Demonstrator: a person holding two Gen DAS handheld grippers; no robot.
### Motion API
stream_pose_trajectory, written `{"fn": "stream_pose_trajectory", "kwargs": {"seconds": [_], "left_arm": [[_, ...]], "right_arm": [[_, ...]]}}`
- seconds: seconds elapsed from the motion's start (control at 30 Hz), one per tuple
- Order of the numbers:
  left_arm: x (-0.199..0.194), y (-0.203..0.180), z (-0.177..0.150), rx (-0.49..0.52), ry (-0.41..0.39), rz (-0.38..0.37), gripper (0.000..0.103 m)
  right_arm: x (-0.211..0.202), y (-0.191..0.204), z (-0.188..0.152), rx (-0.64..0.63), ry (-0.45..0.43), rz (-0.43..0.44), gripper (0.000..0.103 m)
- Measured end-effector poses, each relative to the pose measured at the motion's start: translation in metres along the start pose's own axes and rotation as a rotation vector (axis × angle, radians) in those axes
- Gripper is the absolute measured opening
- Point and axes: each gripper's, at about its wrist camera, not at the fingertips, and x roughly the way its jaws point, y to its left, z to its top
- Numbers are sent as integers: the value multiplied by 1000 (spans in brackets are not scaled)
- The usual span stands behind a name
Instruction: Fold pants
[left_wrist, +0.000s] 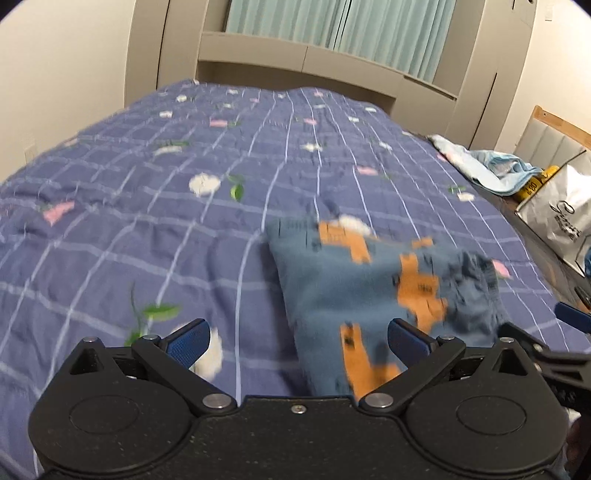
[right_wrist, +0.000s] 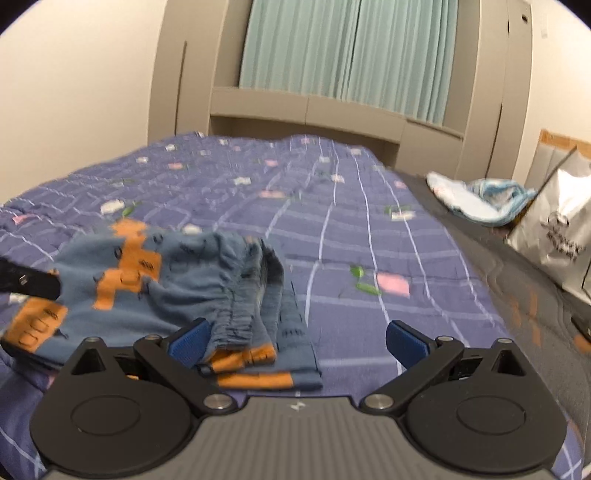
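Small blue pants with orange block patterns (left_wrist: 369, 288) lie folded in a bundle on the purple checked bedspread (left_wrist: 147, 229). My left gripper (left_wrist: 297, 341) is open and empty, its jaws wide apart just in front of the pants' near edge. In the right wrist view the pants (right_wrist: 173, 284) lie at the left, elastic waistband bunched toward the middle. My right gripper (right_wrist: 297, 341) is open and empty, its left fingertip (right_wrist: 190, 341) close to the waistband. The left gripper's finger shows at the left edge (right_wrist: 29, 282), over the pants.
A light blue cloth (right_wrist: 476, 201) lies at the bed's right edge. A white shopping bag (right_wrist: 561, 229) stands beside the bed on the right. A beige headboard shelf (right_wrist: 306, 107) and green curtains are at the far end.
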Motion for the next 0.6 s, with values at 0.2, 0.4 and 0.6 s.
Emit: {"fn": "stream_pose_trajectory", "kwargs": {"seconds": [0.2, 0.4, 0.6], "left_arm": [[35, -10, 35, 64, -33, 59, 102], [71, -13, 49, 112, 0, 101, 102], [85, -8, 48, 75, 13, 94, 102]], "right_arm": [[18, 1, 22, -25, -46, -4, 103], [51, -4, 37, -27, -25, -53, 103], [73, -14, 27, 7, 43, -73, 103]]}}
